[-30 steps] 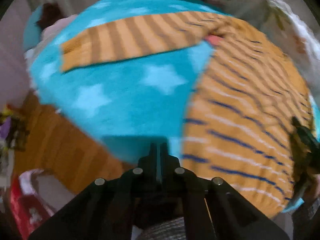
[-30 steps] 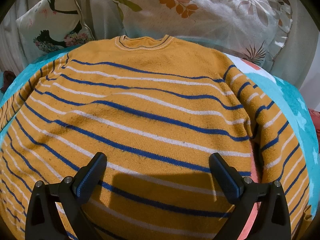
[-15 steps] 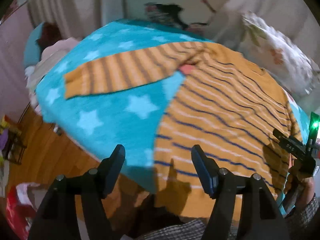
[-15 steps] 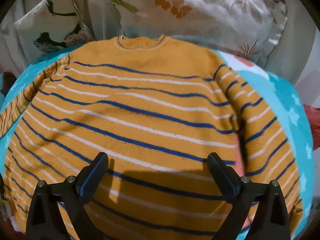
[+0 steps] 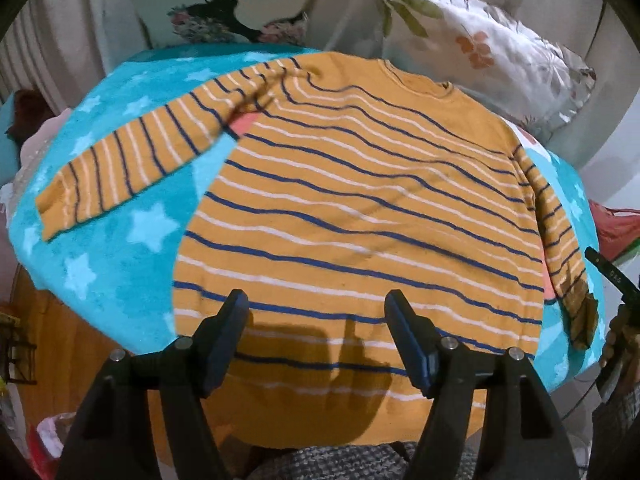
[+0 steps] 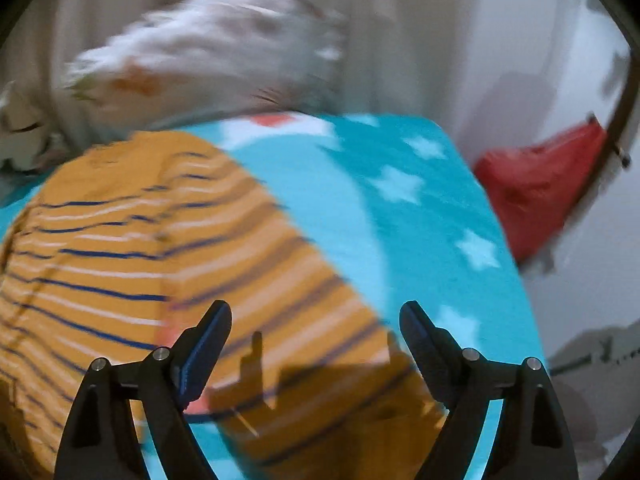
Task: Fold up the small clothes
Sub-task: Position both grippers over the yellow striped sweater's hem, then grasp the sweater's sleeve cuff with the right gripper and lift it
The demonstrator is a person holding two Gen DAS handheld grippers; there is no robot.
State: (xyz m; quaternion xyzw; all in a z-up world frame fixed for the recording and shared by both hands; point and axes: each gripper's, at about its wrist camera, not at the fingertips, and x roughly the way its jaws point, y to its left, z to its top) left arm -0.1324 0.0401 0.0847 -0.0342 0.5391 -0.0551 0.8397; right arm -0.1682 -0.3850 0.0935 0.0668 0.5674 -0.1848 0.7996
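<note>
Both claws stand with their jaws wide apart and nothing between them. From the left wrist view, the left claw [image 5: 316, 332] hangs over the near hem of one orange sweater [image 5: 360, 208] with blue and white stripes, which lies flat, neck to the far side, on a turquoise blanket [image 5: 116, 264] printed with pale stars. This view takes in the whole garment: one sleeve [image 5: 132, 164] stretches out to the left across the blanket, and the other sleeve [image 5: 560, 248] runs down the right edge of the body toward the near side. Two patterned pillows sit at the far side, a bird pillow [image 5: 224, 24] on the left and a leaf pillow [image 5: 480, 44] on the right. Wooden floor [image 5: 60, 332] shows at the near left.

The right wrist view is blurred. Its right claw [image 6: 316, 338] hovers above the right sleeve [image 6: 304, 320] near the cuff, with the star blanket [image 6: 420, 216] on its right. Only this view shows a red bag [image 6: 540, 184] past the right edge of the bed, against a pale wall; what it holds cannot be told. The leaf pillow [image 6: 216, 64] appears at the far side as a white smear. In the left wrist view, part of the right claw's body [image 5: 616, 312] pokes in at the right edge.
</note>
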